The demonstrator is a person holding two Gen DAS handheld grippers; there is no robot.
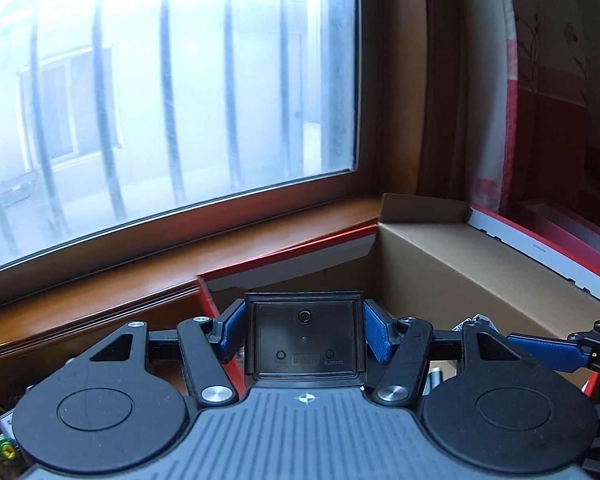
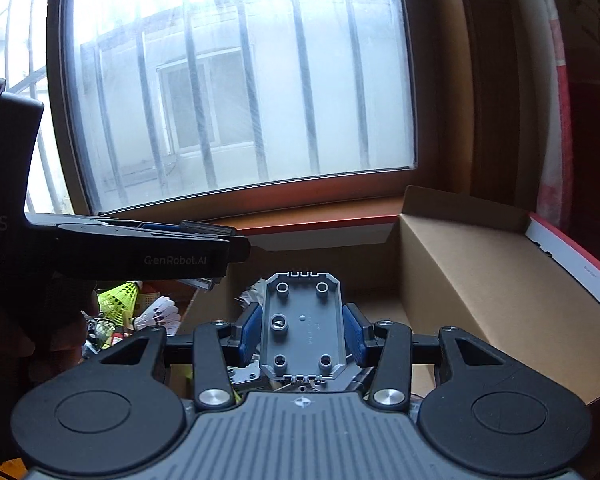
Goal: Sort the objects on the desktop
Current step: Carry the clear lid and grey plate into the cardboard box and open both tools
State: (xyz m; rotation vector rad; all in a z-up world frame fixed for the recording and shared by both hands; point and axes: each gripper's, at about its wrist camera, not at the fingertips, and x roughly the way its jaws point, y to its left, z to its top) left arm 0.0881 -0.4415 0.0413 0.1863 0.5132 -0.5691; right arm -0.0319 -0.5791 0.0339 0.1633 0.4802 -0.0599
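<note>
I'm holding both tools up in front of the window. My left tool (image 1: 305, 344) is clamping a dark square tray (image 1: 305, 338) flat between its blue pads, and my right tool (image 2: 302, 332) is gripping a grey studded plate (image 2: 302, 326), long axis running straight out along the fingers. The open cardboard box (image 2: 460, 280) is sitting ahead and to the right of both, against the window sill. The right tool is nearer its mouth, so I'm judging the grey plate drops first. Shuttlecocks (image 2: 140, 304) are lying in the clutter low on the left.
</note>
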